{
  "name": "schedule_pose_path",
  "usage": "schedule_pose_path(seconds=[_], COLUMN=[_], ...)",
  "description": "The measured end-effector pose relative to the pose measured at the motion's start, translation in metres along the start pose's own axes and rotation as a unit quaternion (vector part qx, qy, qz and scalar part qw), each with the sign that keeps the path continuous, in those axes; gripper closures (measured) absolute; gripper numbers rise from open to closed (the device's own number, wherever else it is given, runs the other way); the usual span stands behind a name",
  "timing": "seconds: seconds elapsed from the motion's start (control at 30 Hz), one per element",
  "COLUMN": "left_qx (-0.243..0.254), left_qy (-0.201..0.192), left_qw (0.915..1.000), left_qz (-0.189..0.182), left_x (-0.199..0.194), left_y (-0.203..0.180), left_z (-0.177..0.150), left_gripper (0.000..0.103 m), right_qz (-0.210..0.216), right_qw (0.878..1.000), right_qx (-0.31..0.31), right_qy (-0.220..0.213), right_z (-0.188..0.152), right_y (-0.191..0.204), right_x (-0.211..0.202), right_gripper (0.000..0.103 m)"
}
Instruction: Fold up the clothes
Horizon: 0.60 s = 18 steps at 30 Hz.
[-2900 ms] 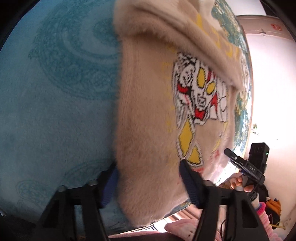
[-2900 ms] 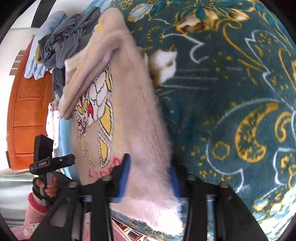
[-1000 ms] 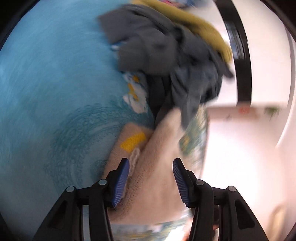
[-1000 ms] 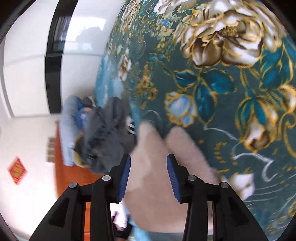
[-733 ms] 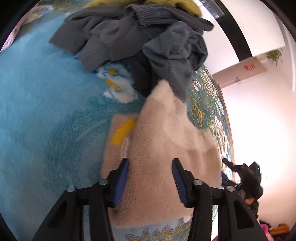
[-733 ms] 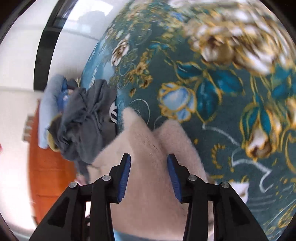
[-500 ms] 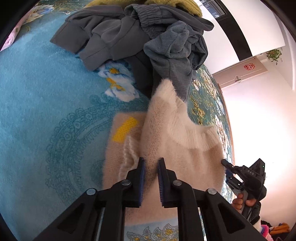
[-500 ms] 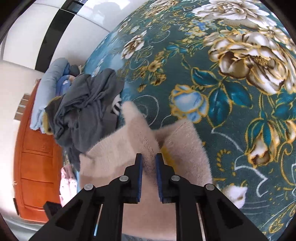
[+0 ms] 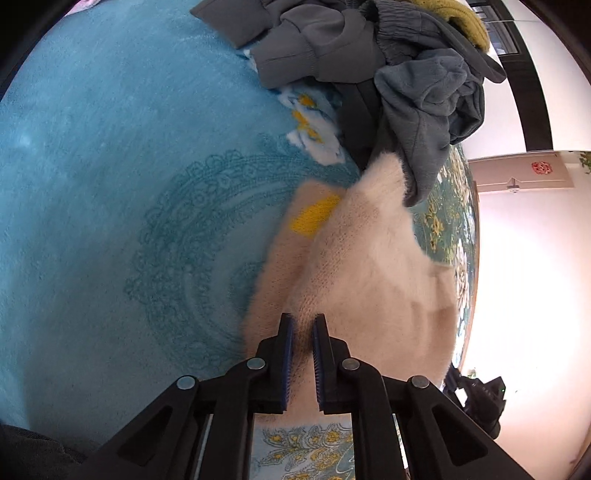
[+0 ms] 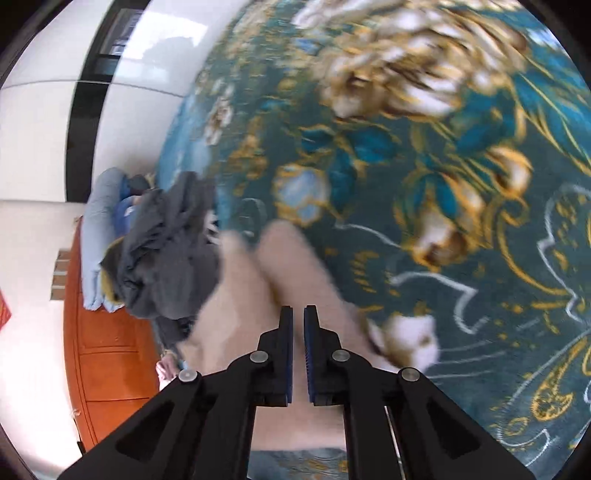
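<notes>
A fuzzy beige sweater [image 9: 369, 273] with a yellow knitted patch lies folded on the blue blanket [image 9: 110, 184]. My left gripper [image 9: 303, 325] is shut on the sweater's near edge, with cloth pinched between the blue pads. In the right wrist view the same sweater [image 10: 258, 295] is blurred by motion, and my right gripper [image 10: 298, 317] is shut on its near edge. The far tip of the sweater touches the pile of grey clothes [image 9: 388, 66].
The grey clothes pile [image 10: 166, 251] sits at the far end with a yellow garment [image 9: 465, 22] on it. A teal floral bedspread [image 10: 443, 166] covers the right side. An orange wooden cabinet [image 10: 107, 350] stands beside the bed. The other hand-held gripper [image 9: 476, 395] shows at lower right.
Both grippers closed on the sweater's near edge about half a second ago and stay shut. The right view has swung and blurred; the sweater now lies folded over, print hidden.
</notes>
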State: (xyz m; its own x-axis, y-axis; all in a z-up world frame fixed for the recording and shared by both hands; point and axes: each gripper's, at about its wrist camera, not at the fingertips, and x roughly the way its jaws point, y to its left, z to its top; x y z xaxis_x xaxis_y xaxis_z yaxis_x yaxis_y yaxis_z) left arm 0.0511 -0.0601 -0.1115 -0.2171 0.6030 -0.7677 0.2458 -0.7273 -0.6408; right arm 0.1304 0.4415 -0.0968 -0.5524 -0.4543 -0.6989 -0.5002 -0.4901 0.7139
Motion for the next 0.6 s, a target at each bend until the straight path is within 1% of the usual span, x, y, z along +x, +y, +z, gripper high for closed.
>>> schedule_pose_path(seconds=[0.03,0.07,0.13,0.2,0.27,0.33,0.37,0.4,0.43,0.47,0.5,0.53,0.57,0.6], left_qx=[0.006,0.011,0.023,0.042,0.065,0.12,0.157,0.184,0.211,0.233,0.233,0.234,0.231,0.213], left_qy=[-0.003,-0.011,-0.028,-0.045,-0.065,-0.099,-0.113,-0.118,-0.122,-0.123,-0.109,-0.095,-0.081,-0.069], left_qw=[1.0,0.9998,0.999,0.9977,0.9955,0.9877,0.981,0.9757,0.9696,0.9643,0.9657,0.9669,0.9684,0.9731], left_qz=[0.0,-0.009,-0.025,-0.026,-0.023,0.006,0.016,0.02,0.023,0.028,0.034,0.04,0.046,0.053], left_x=[-0.001,-0.002,-0.006,-0.013,-0.02,-0.029,-0.033,-0.033,-0.034,-0.033,-0.024,-0.016,-0.007,0.005], left_y=[-0.002,-0.004,-0.009,-0.017,-0.026,-0.05,-0.065,-0.076,-0.087,-0.096,-0.094,-0.093,-0.091,-0.085], left_z=[0.0,-0.001,-0.001,-0.004,-0.007,-0.015,-0.021,-0.026,-0.031,-0.035,-0.034,-0.034,-0.032,-0.026], left_gripper=[0.092,0.092,0.092,0.09,0.09,0.09,0.09,0.09,0.089,0.087,0.084,0.082,0.082,0.082], right_qz=[0.0,0.001,-0.005,-0.016,-0.025,-0.047,-0.06,-0.073,-0.079,-0.084,-0.095,-0.106,-0.128,-0.151], right_qw=[1.0,1.0,0.998,0.993,0.984,0.972,0.967,0.961,0.958,0.956,0.953,0.95,0.946,0.941], right_qx=[-0.008,-0.017,-0.056,-0.119,-0.173,-0.23,-0.249,-0.267,-0.275,-0.281,-0.287,-0.293,-0.298,-0.302], right_qy=[-0.001,-0.002,-0.01,-0.021,-0.019,-0.008,0.0,0.008,0.013,0.017,0.018,0.019,0.019,0.019], right_z=[-0.001,-0.002,-0.003,-0.004,-0.008,-0.016,-0.019,-0.022,-0.023,-0.025,-0.026,-0.027,-0.028,-0.029], right_y=[0.004,0.008,0.028,0.06,0.084,0.105,0.112,0.118,0.119,0.12,0.119,0.118,0.113,0.108], right_x=[0.0,0.0,-0.001,-0.002,0.002,0.013,0.023,0.032,0.036,0.042,0.046,0.05,0.054,0.058], right_gripper=[0.097,0.097,0.097,0.097,0.097,0.097,0.097,0.097,0.097,0.097,0.097,0.097,0.097,0.097])
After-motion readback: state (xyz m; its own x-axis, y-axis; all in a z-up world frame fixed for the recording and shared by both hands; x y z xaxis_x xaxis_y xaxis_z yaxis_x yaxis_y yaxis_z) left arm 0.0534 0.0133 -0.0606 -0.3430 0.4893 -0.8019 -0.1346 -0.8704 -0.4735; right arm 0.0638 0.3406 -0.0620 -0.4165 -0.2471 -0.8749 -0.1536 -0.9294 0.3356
